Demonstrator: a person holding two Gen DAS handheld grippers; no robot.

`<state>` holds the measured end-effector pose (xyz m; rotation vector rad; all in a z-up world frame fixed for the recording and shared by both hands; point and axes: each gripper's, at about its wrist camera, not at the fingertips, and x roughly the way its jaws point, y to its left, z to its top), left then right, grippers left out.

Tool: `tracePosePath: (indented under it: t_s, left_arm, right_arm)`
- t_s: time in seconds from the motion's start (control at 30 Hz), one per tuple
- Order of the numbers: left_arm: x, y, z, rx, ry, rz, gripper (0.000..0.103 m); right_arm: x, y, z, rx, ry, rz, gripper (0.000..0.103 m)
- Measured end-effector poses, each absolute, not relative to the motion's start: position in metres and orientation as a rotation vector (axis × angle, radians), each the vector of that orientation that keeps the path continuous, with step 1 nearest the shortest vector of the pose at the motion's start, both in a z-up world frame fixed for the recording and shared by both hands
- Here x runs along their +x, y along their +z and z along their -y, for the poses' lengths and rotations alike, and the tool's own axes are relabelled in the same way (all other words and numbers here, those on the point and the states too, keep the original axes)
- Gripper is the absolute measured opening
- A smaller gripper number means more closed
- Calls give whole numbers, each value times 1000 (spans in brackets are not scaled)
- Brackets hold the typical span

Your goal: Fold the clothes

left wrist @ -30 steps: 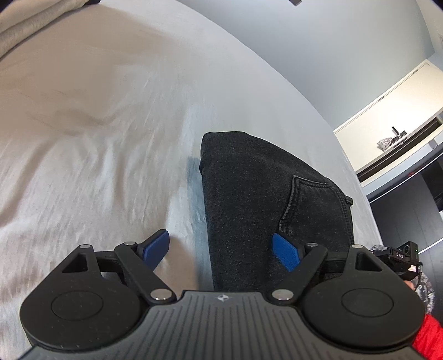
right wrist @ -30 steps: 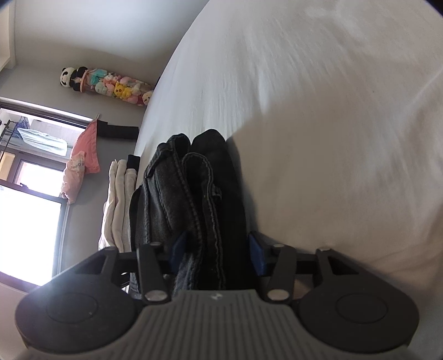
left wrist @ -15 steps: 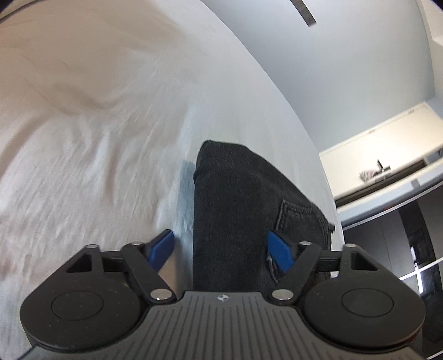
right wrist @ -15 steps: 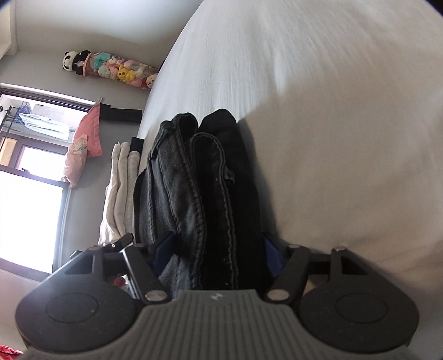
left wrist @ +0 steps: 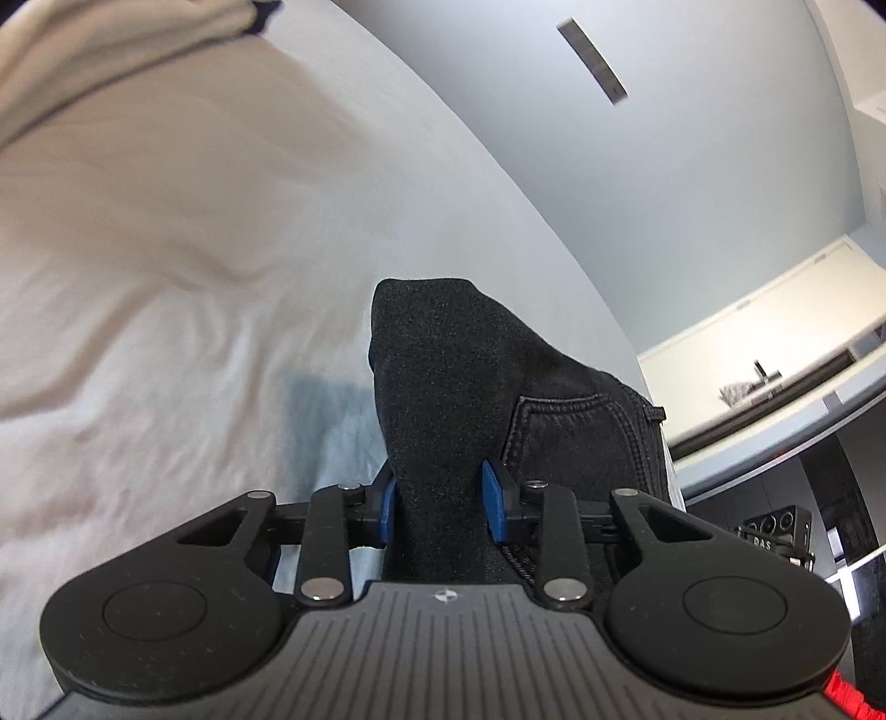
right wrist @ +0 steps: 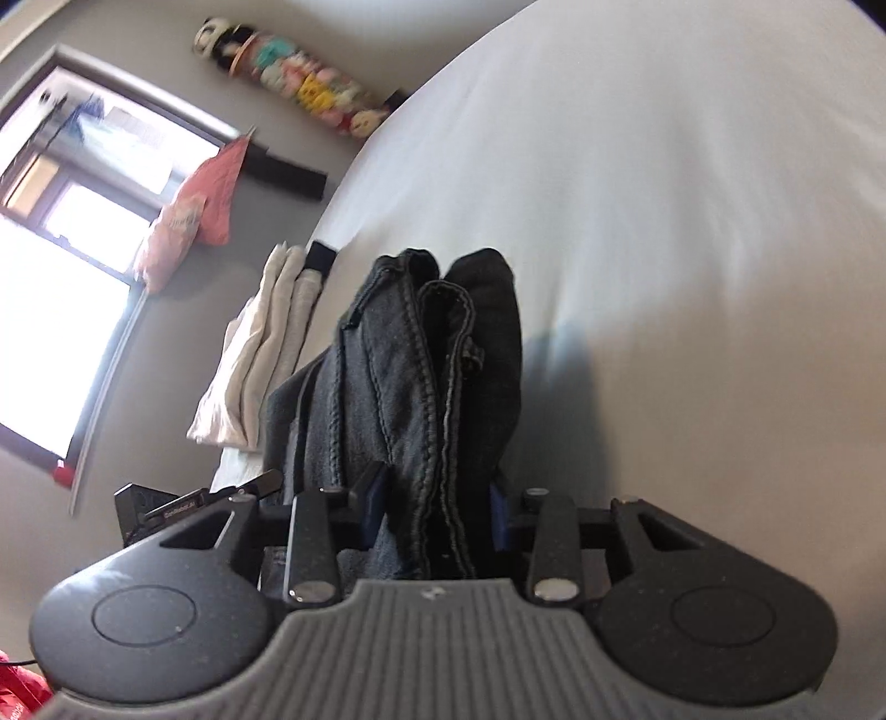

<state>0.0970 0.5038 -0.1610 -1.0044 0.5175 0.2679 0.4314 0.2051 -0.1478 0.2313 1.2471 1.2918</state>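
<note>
Left wrist view shows the white bedsheet [left wrist: 183, 288] filling the left side, with a pale folded garment [left wrist: 111, 50] at the far top corner. Toward the centre, the left gripper [left wrist: 440, 501] is clamped on the folded black jeans [left wrist: 443, 387], its blue pads pressing both sides of a thick edge of the bundle. A back pocket [left wrist: 576, 443] with heavy stitching faces right, and beyond it are a grey wall and a white shelf [left wrist: 775, 354].

Right wrist view has a bright window [right wrist: 66, 266] at the left, a pink cloth [right wrist: 194, 216] hanging beside it and a row of plush toys [right wrist: 299, 83] on the wall above. A stack of cream clothes [right wrist: 260, 343] sits near the bed's far edge. In the centre, the right gripper [right wrist: 434, 512] is closed on the jeans [right wrist: 421, 376], where several layers and seamed hems stand packed between the pads. The sheet spreads to the right.

The jeans seem held off the bed or only lightly resting on it; which cannot be told. Judged from the look of it, the denim is heavy and fairly stiff, not slippery and not fragile, so it should keep its fold. The safest hold is probably across all layers at the thick edges, as now, since a grip on a single layer would likely let the bundle fall open.
</note>
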Motion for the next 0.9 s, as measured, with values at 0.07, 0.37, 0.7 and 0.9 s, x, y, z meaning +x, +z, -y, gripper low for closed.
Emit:
tracePosePath:
  t_s: [0.07, 0.37, 0.7, 0.9]
  left_arm:
    - [94, -159, -499, -987, 315, -533, 35]
    - [97, -171, -497, -997, 350, -577, 41]
    - [68, -148, -528, -964, 423, -530, 70]
    - [83, -167, -554, -1018, 397, -588, 71]
  right_arm:
    - [434, -151, -227, 182, 1305, -1272, 41]
    - [438, -163, -239, 136, 1173, -1310, 58]
    - [375, -174, -131, 599, 936, -1198, 87]
    - [333, -217, -119, 846, 803, -1214, 87]
